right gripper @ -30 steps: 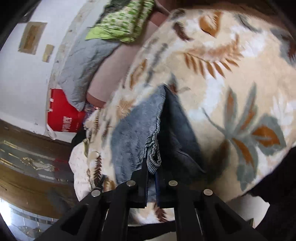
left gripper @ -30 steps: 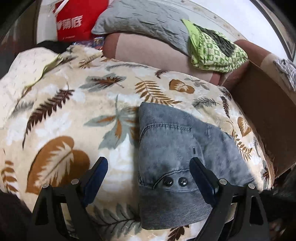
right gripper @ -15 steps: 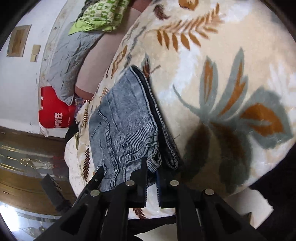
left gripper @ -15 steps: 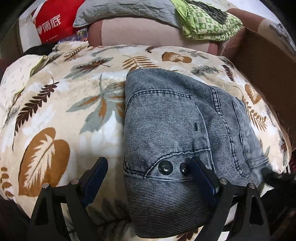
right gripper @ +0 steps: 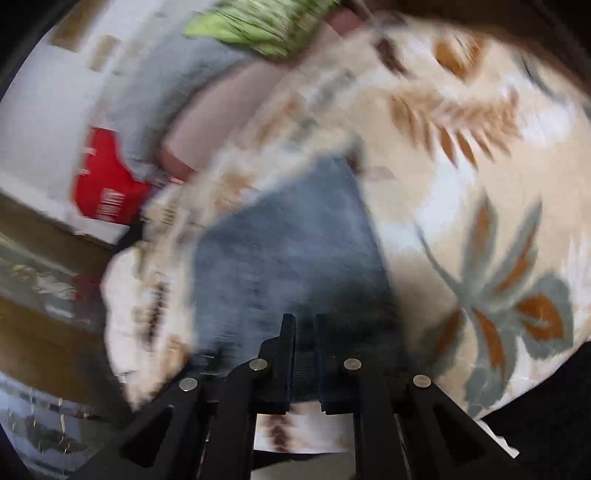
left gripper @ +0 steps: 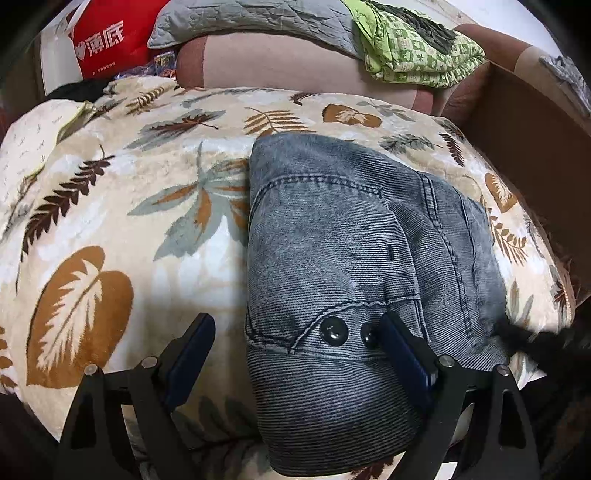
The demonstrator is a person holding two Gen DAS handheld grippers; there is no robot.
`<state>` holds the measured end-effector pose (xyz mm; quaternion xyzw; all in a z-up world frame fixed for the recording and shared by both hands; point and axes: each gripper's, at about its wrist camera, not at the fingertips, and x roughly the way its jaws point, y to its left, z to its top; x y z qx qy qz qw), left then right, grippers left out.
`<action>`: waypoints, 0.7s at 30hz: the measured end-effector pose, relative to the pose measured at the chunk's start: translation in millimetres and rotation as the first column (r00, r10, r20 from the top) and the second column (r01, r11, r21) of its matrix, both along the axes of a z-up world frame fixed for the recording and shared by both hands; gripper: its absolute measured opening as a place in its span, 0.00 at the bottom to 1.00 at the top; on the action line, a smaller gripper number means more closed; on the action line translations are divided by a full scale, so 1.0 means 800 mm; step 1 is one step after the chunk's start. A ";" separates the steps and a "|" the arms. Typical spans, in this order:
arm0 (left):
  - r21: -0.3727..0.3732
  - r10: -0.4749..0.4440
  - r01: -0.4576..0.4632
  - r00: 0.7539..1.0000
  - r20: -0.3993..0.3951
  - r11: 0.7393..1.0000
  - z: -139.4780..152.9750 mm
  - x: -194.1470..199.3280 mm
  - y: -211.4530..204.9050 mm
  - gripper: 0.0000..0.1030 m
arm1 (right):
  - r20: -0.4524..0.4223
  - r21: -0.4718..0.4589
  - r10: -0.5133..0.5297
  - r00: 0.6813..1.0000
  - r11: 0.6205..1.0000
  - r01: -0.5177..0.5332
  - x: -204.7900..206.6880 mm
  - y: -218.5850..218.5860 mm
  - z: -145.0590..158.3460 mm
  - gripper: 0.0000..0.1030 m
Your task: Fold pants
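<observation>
The grey-blue denim pants (left gripper: 332, 266) lie folded into a compact stack on the leaf-print blanket (left gripper: 110, 206); two dark snap buttons face me at the near edge. My left gripper (left gripper: 295, 336) is open and empty, its fingers on either side of the near end of the pants. In the right wrist view, which is motion-blurred, the pants (right gripper: 288, 251) lie flat ahead. My right gripper (right gripper: 304, 321) has its jaws almost together with a narrow gap and no cloth between them; it also shows blurred at the right edge of the left wrist view (left gripper: 524, 336).
A pink bolster (left gripper: 288, 66), a grey pillow (left gripper: 251, 18) and a green patterned cloth (left gripper: 413, 48) lie behind the blanket. A red bag (left gripper: 107, 40) stands at back left. A brown cardboard box (left gripper: 535, 140) stands at right.
My right gripper has let go of the pants' edge and is moving fast, blurring its view. The pants now lie flat. My left gripper has barely moved.
</observation>
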<state>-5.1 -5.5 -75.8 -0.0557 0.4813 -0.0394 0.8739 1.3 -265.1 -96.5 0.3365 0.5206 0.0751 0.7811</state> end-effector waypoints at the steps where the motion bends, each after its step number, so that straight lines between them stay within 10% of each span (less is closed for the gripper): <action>1: -0.004 0.005 -0.005 1.000 0.001 1.000 -0.001 0.000 0.000 0.88 | 0.002 0.015 -0.002 1.000 1.000 0.002 -0.006 -0.003 -0.008 0.10; 11: -0.030 0.033 -0.031 0.996 0.088 0.999 0.048 -0.019 0.000 0.88 | 0.033 0.024 0.006 0.999 1.000 -0.007 -0.016 0.001 -0.009 0.10; 14: 0.022 -0.021 0.021 1.000 -0.023 1.000 0.014 -0.010 -0.017 0.88 | 0.029 0.023 0.008 1.000 1.000 -0.009 -0.016 0.000 -0.011 0.10; 21: -0.014 -0.013 0.012 1.000 -0.005 1.000 0.004 -0.011 -0.011 0.90 | 0.022 -0.021 0.023 1.000 1.000 -0.022 -0.007 -0.007 0.021 0.12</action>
